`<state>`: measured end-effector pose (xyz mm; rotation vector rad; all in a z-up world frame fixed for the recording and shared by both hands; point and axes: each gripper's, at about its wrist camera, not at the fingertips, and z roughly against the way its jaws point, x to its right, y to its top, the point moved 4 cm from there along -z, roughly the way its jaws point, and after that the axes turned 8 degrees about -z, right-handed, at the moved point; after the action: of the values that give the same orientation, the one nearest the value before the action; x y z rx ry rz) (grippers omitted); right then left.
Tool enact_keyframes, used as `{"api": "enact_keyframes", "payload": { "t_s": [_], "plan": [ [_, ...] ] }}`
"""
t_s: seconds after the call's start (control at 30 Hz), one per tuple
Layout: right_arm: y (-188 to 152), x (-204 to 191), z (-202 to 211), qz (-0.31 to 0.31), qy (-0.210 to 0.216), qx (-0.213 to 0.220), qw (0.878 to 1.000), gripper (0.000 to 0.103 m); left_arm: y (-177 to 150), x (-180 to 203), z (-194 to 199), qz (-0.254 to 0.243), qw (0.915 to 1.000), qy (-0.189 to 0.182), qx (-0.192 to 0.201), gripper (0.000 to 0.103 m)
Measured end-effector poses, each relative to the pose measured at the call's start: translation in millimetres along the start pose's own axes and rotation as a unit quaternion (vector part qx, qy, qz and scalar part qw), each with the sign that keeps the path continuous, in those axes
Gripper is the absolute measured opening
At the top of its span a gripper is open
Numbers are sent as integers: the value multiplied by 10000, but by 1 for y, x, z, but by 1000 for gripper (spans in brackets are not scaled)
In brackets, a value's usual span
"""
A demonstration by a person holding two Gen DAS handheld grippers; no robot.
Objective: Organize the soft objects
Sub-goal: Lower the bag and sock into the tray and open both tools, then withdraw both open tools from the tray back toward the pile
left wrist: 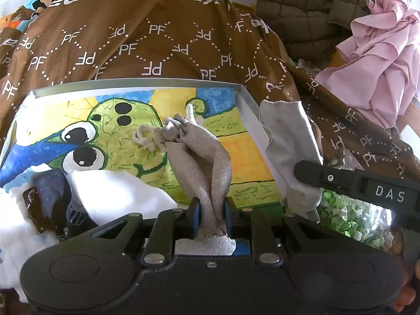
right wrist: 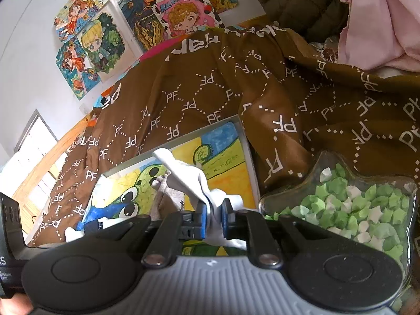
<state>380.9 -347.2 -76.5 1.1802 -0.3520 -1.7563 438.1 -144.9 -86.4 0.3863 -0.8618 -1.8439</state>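
My left tool pointed steeply downward, its blue pads pinched close on a twisted beige cloth pouch. My right tool tilted down more gently, its pads nearly together on a fold of white cloth. In the left view, one black finger of my right tool reached in from the right edge.

One grey drawstring pouch, one white cloth, one box, one jar of paper stars.

A home bedroom: cartoon drawings on wall, bedspread.
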Motion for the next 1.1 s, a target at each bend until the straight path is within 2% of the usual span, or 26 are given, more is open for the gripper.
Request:
{"api": "enact_keyframes", "payload": {
  "t_s": [0.17, 0.27, 0.37, 0.43, 0.6, 0.7, 0.83, 0.97, 1.1],
  "plan": [
    [0, 0, 1, -12, -9, 11, 10000, 17, -1, 0, 1, 11, 10000, 27, 1, 23],
    [2, 0, 3, 1, -46, 34, 10000, 23, -2, -2, 3, 47, 10000, 61, 21, 29],
    [3, -1, 6, 59, -80, 101, 9999, 33, -2, -4, 7, 120, 9999, 98, 63, 33],
    [5, -1, 8, 61, -69, 131, 9999, 41, -2, -5, 12, 154, 9997, 153, 98, 41],
    [10, 0, 16, 64, -8, 250, 9997, 59, -2, -10, 29, 249, 9990, 341, 165, 51],
    [13, -2, 23, 10, 94, 308, 9995, 71, -1, -11, 43, 287, 9982, 478, 229, 60],
    [14, -10, 38, 148, 191, 439, 9987, 86, 1, -5, 65, 255, 9966, 657, 425, 75],
    [11, -22, 62, 401, 236, 684, 9966, 94, 5, -2, 88, 269, 9939, 885, 594, 76],
    [6, -35, 92, 612, 328, 1055, 9920, 101, 3, 3, 128, 379, 9862, 1113, 1164, 86]
  ]
}}
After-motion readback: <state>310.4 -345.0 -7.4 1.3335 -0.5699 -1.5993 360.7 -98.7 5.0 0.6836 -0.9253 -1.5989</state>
